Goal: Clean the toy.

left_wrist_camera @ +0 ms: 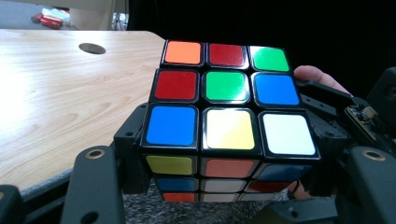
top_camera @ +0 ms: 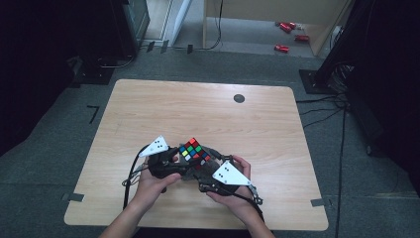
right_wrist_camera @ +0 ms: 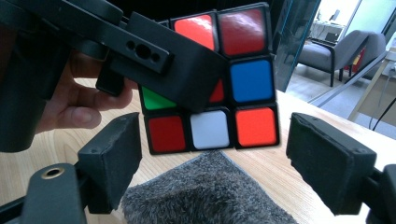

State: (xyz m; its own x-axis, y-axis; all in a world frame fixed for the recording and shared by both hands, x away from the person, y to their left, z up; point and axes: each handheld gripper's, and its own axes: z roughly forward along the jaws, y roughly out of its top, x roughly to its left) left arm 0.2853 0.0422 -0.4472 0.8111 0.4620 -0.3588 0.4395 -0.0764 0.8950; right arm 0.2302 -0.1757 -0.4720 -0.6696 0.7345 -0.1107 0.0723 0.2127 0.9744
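High view shows one Rubik's cube (top_camera: 194,150) lifted above the near middle of the wooden table (top_camera: 148,109), between two handheld grippers. Judging by the mixed colours on every visible face, the cube is far from solved; the turning work looks mid-way at best, with most of it left.

Left gripper (top_camera: 174,159) pinches the cube by its lower layers; in the left gripper view the jaws hug both sides of the cube (left_wrist_camera: 229,116). Right gripper (top_camera: 210,171) stands spread, its pads (right_wrist_camera: 114,161) apart from the cube (right_wrist_camera: 212,126) on either side, so it grips nothing and would likely need to close again for the next turn.

Count: one cube, two grippers, one round dark hole (top_camera: 239,98) near the table's far edge, four red cans (top_camera: 287,35) on the floor beyond, though they are small.
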